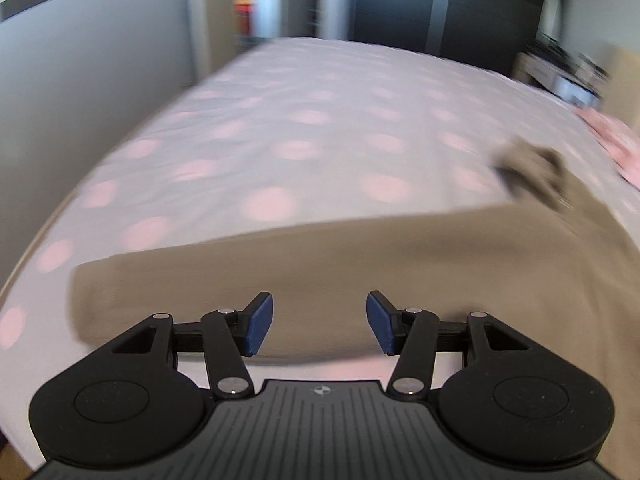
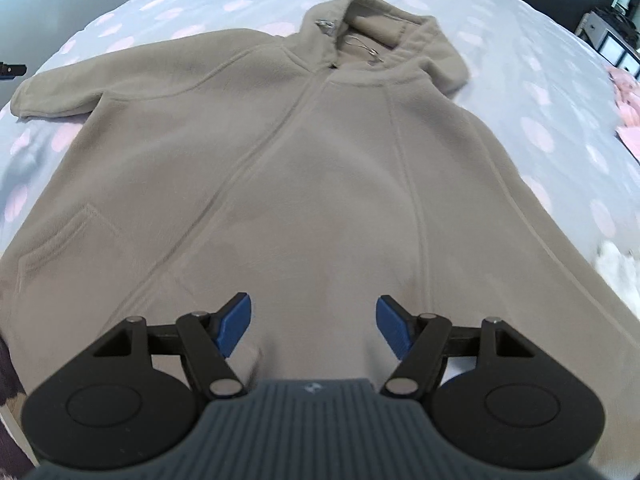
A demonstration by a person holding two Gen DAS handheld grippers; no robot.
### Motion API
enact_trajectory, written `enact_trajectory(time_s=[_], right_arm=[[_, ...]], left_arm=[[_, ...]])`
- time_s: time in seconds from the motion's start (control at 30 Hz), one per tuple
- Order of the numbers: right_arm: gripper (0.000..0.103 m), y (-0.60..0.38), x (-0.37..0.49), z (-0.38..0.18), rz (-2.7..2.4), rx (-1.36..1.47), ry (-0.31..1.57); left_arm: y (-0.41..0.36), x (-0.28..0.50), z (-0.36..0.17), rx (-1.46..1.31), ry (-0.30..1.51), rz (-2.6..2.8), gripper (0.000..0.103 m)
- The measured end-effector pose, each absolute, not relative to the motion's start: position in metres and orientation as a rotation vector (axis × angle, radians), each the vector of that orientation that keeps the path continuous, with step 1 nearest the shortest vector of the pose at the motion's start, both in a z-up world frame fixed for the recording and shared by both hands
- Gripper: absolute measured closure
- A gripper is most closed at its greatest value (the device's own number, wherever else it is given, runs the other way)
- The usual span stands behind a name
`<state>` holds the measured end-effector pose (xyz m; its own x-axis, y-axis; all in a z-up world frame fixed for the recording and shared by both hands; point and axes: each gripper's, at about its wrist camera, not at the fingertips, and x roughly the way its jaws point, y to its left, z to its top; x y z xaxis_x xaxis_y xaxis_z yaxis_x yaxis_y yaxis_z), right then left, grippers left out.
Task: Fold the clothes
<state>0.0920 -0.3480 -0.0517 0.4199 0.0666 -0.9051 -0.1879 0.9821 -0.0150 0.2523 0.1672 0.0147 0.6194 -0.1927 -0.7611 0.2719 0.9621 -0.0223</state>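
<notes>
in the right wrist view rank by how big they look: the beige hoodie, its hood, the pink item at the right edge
1. beige hoodie
2. hood
3. pink item, though the frame edge cuts it off, so its full size is unsure

No legible text, label, brand or number anywhere in either view.

Pale wall (image 1: 100,80) left, dark wardrobe (image 1: 452,4) behind, shelf unit (image 2: 612,40) at right
</notes>
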Motion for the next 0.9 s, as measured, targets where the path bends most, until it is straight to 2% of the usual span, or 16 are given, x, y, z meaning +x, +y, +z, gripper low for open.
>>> enact_trajectory(time_s=[0.13, 0.2, 0.27, 0.33, 0.73, 0.9], right_arm=[[0.033, -0.361, 0.064, -0.051, 0.154, -0.124, 1.130], [0.040, -0.366, 0.055, -0.054, 0.146, -0.124, 1.139], [0.055, -0.375, 0.046, -0.051, 0.129, -0.127, 1.142], [0.062, -0.387, 0.035, -0.040, 0.111, -0.114, 1.126], [0.061, -0.443, 0.009, 0.085, -0.007, -0.122, 0.836], [0.049, -0.445, 0.007, 0.128, 0.002, -0.094, 0.707]], left_arm=[[0.116, 0.233, 0.021, 0.175, 0.891, -0.388, 0.053], [0.095, 0.227, 0.024, 0.205, 0.899, -0.424, 0.053], [0.074, 0.220, 0.029, 0.229, 0.896, -0.455, 0.053], [0.053, 0.213, 0.042, 0.227, 0.866, -0.479, 0.053], [-0.083, 0.134, 0.148, 0.128, 0.622, -0.740, 0.053], [-0.117, 0.141, 0.157, 0.162, 0.569, -0.706, 0.053]])
